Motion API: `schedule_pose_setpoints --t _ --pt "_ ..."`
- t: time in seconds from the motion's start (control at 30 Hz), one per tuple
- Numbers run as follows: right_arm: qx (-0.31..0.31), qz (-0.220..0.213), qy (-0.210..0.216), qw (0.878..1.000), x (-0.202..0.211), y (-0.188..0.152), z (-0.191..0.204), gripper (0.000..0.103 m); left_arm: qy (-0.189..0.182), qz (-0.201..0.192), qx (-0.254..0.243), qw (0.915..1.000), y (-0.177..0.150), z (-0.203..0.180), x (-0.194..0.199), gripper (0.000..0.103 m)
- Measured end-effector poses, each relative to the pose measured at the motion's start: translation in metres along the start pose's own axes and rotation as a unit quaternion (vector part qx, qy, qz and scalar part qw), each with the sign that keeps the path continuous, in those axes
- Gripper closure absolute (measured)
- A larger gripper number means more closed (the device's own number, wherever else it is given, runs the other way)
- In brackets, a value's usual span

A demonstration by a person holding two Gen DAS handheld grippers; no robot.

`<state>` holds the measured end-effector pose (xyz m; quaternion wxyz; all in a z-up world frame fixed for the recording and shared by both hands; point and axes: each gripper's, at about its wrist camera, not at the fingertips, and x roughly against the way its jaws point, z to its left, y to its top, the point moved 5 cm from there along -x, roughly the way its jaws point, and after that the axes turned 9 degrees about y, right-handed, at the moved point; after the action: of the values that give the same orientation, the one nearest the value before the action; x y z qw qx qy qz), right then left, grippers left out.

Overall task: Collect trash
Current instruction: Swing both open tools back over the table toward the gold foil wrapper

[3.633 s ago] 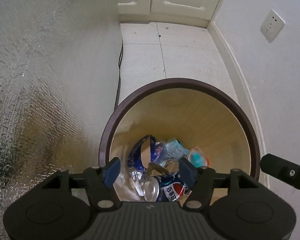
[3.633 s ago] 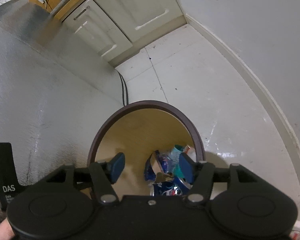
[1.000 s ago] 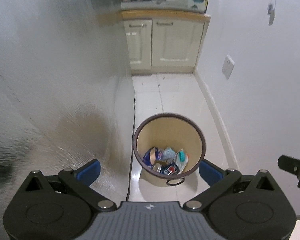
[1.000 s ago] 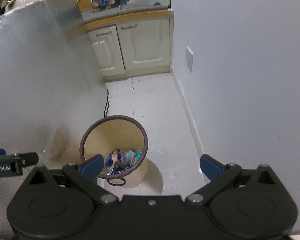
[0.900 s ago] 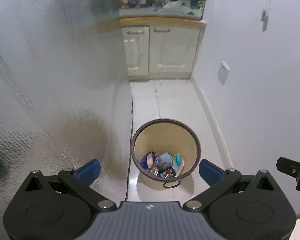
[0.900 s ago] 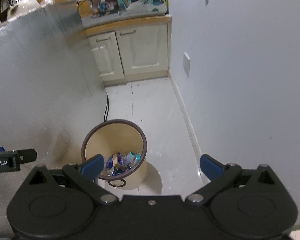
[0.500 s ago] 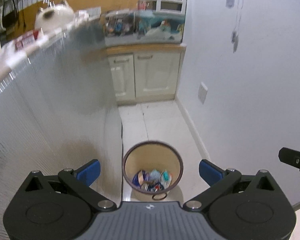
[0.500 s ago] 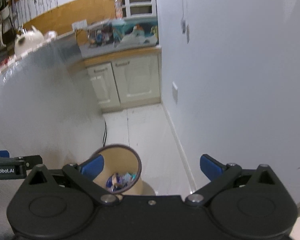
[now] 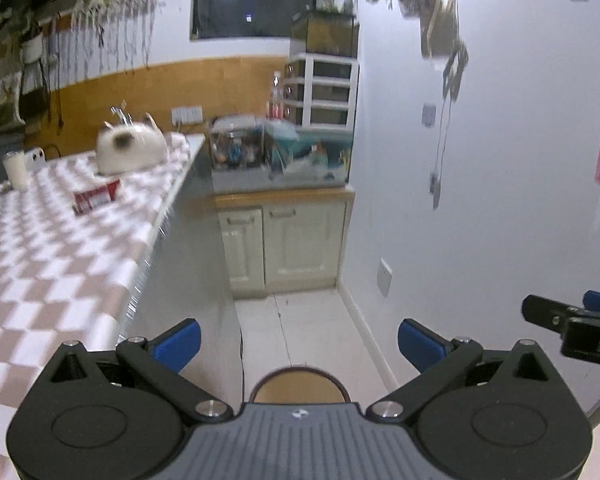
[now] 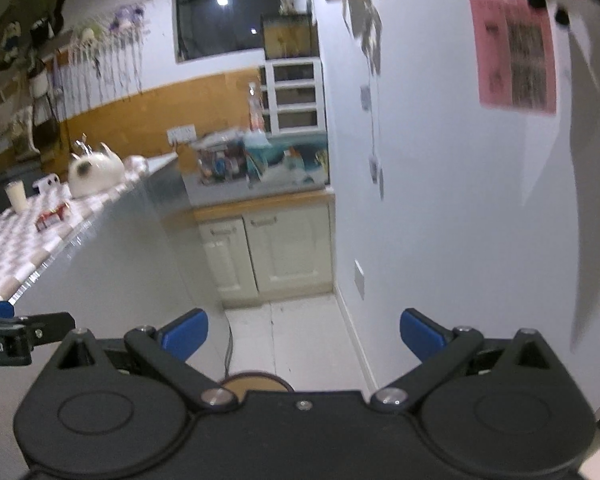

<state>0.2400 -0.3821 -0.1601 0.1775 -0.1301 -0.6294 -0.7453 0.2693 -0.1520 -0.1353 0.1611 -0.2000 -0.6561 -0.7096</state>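
Both grippers higher than before — trash bin (image 9: 298, 384) half-hidden, contents unseen

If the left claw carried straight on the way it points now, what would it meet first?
Nothing close: the open left claw points past the table edge, above the bin, along bare floor. The cabinet at the far end looks first in line, though depth is unclear.

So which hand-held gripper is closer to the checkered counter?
Left. The left hand-held gripper sits beside the checkered counter; the right hand-held gripper is farther out toward the wall.
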Motion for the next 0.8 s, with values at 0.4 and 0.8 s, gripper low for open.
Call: schedule_pose_setpoints --t 0.4,0.8 --pt "0.019 -0.069 0.054 0.996 0.031 0.051 0.065 0.000 0.027 -0.076 0.009 0.9967 0.052 0.061 0.075 0.000" --pt "0.039 -0.086 0.109 0.990 0.013 0.084 0.148 0.000 0.078 -0.083 0.027 0.9931 0.082 0.176 0.103 0.000"
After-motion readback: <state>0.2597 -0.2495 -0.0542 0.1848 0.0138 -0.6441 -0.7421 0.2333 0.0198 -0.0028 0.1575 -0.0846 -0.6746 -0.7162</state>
